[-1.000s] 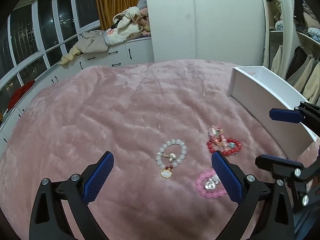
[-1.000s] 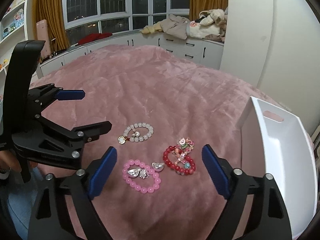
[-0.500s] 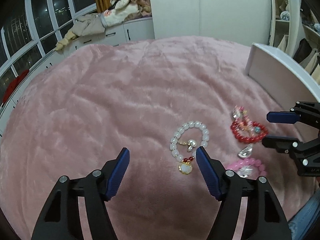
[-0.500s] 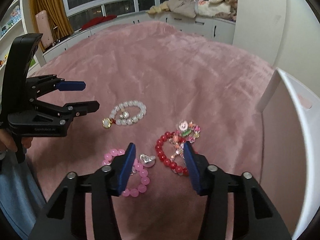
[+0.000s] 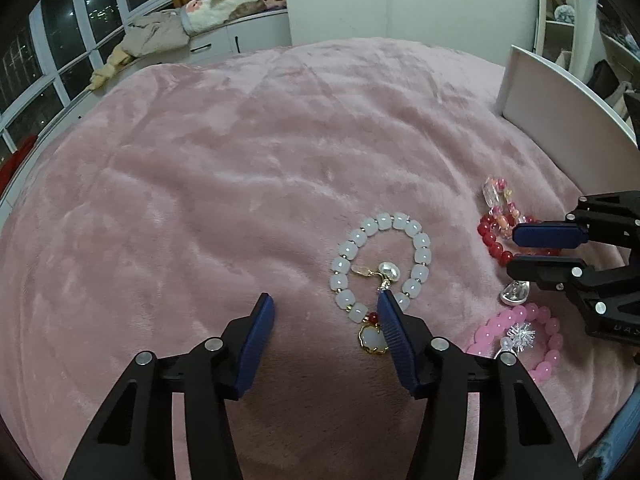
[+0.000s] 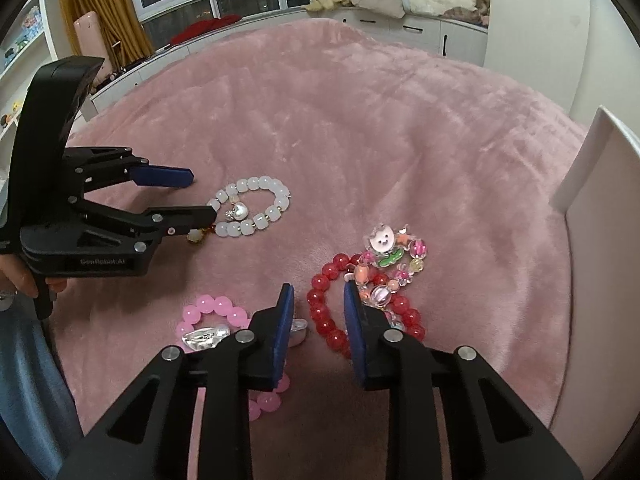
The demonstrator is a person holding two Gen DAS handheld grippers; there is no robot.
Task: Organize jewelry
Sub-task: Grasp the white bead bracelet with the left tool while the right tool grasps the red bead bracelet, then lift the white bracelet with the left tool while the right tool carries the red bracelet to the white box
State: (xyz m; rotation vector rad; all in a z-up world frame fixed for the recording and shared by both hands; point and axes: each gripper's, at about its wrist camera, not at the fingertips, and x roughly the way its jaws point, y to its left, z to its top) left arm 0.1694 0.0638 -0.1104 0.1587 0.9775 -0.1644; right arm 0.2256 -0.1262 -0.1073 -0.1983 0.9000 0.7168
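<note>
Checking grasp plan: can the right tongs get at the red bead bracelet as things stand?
Probably yes. The right tongs are closing right over the red bead bracelet, its near side showing between the pads. The charm bracelet tangled on top could get caught too.

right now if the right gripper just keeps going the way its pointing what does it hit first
Most likely the red bead bracelet: the right gripper has its closing jaws either side of that bracelet's near-left arc, with nothing gripped yet. Depth is hard to judge, so the pink blanket under it could be touched at the same moment.
</note>
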